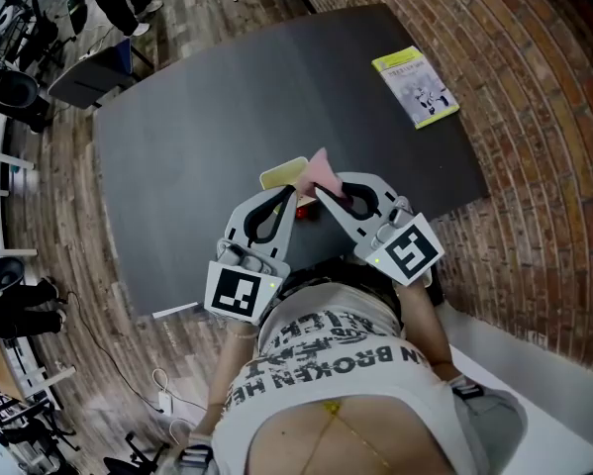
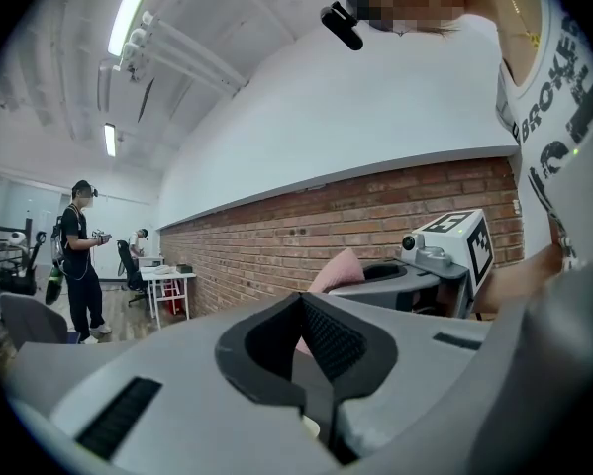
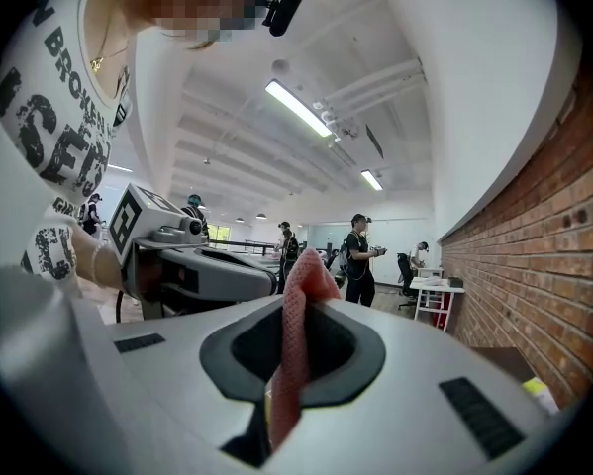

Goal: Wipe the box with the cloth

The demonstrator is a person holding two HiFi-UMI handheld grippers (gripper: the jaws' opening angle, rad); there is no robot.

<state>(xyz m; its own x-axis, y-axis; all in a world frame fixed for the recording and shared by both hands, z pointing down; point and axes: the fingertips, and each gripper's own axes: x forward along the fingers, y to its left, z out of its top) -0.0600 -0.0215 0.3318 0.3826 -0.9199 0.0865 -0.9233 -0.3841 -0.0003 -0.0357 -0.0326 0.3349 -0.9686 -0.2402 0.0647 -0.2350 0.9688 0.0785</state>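
1. Box [image 1: 280, 174]: pale yellow and flat, lying on the dark tabletop [image 1: 197, 117] at the centre of the head view. Its lower edge is covered by the tips of both tools. A pale sliver low in the left gripper view, seen through the gap behind the pads, may be the same item.
2. Cloth [image 1: 321, 169]: pink with a woven texture. It is pinched in the right tool, and a peak of it stands up past the tool's tip, just right of the box in the frame. In the right gripper view the cloth [image 3: 294, 295] runs as a folded strip between the pads from bottom to top. Whether it touches the box cannot be told.
3. Right tool [image 1: 321, 193]: jaws clamped tight on the cloth and angled toward the upper left of the frame. The tip sits at the box's lower right corner.
4. Left tool [image 1: 294, 194]: jaws pressed together with nothing between the pads [image 2: 336, 339]. The tip is at the box's lower edge, just beside the right tool's tip. Contact with the box cannot be told.
5. Booklet [image 1: 416, 87]: yellow-green cover, lying flat in the upper right of the head view, well apart from the box and tools.
6. Surroundings: brick wall [image 3: 534, 265] along the tabletop's right side, wooden floor [image 1: 68, 196] at the left of the frame, and people [image 3: 360, 260] standing far off.
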